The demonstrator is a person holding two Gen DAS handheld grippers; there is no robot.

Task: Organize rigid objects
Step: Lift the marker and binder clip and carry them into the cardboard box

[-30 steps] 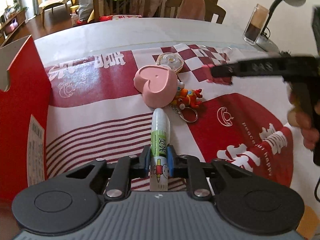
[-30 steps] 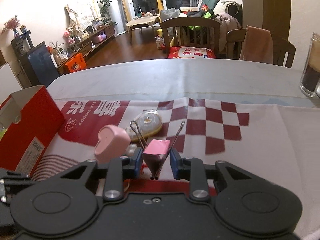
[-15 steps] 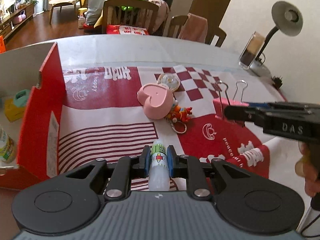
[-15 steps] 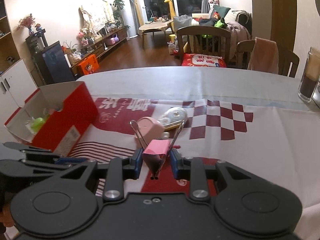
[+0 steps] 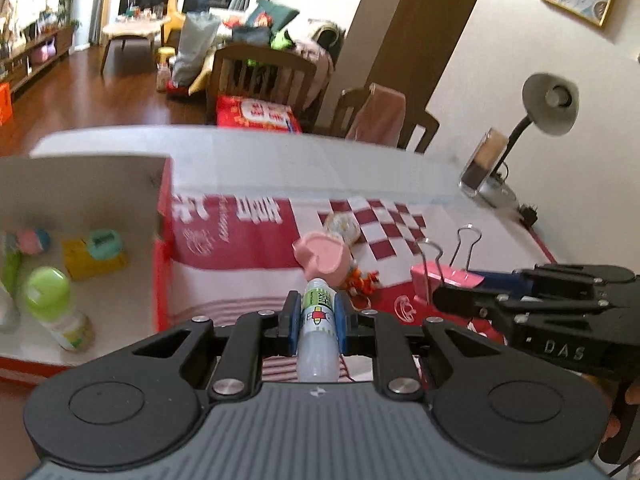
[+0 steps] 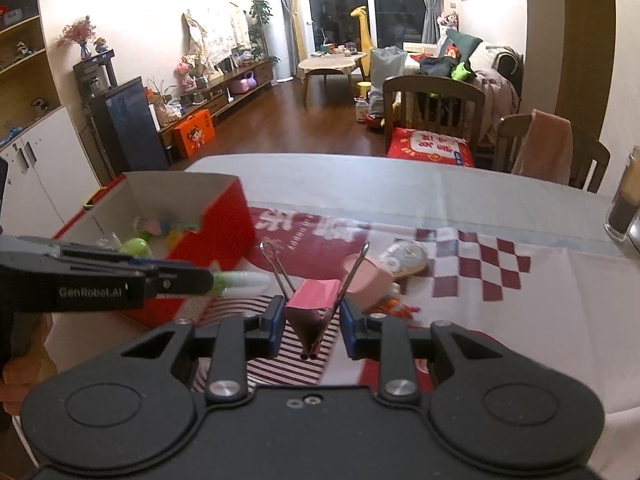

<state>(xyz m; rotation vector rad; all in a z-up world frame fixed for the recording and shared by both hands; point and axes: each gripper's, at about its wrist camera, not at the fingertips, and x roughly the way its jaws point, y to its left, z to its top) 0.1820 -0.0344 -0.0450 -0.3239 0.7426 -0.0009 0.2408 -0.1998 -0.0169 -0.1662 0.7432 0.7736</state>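
Observation:
My left gripper point(image 5: 316, 314) is shut on a white glue bottle point(image 5: 318, 332) with a green label, held above the table; it also shows in the right wrist view point(image 6: 240, 282). My right gripper point(image 6: 310, 320) is shut on a pink binder clip point(image 6: 310, 302), also seen in the left wrist view point(image 5: 444, 280). The open red box point(image 5: 162, 240) stands at the left with several items inside, including a green-capped bottle point(image 5: 52, 304). It shows in the right wrist view too point(image 6: 224, 220). A pink heart-shaped object point(image 5: 322, 256) lies mid-table.
A small orange keychain toy point(image 5: 364, 280) and a round tape dispenser point(image 5: 342, 226) lie by the heart on the red-and-white cloth point(image 5: 240, 240). A glass point(image 6: 624, 208) and a desk lamp point(image 5: 550, 104) stand at the far right. Chairs point(image 6: 434, 112) stand behind the table.
Both grippers have risen and shifted left with their loads. The red box's inside has come into view on the left. The glue bottle and the clip stay gripped.

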